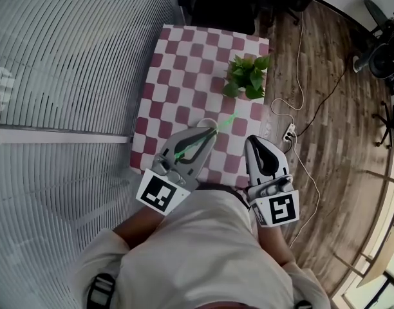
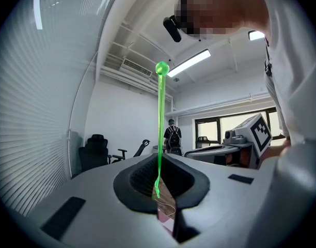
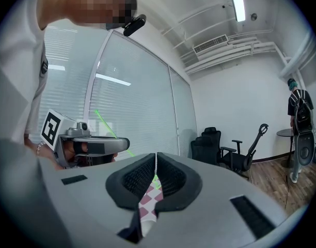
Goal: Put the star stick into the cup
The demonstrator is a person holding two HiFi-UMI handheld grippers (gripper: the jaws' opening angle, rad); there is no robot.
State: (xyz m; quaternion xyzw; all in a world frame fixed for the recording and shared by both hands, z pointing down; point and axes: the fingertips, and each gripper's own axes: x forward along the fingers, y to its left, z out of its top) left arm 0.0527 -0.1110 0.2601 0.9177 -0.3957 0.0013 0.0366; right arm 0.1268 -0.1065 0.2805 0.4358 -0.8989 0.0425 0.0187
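Note:
My left gripper (image 1: 208,132) is shut on the lower end of a thin green stick (image 1: 226,121) that slants out over the red-and-white checkered table (image 1: 178,63). In the left gripper view the stick (image 2: 160,128) rises straight from the closed pads to a knob-like green tip. A pale curved rim (image 1: 207,120), seemingly the cup, shows just past the left jaw tips and is mostly hidden by them. My right gripper (image 1: 256,140) hovers beside it at the table's near right corner, jaws shut with nothing between them (image 3: 156,161).
A small potted green plant (image 1: 248,76) stands at the table's right edge. White cables and a power strip (image 1: 288,132) lie on the wooden floor to the right. A ribbed glass wall (image 1: 68,76) runs along the left. Office chairs stand beyond the table.

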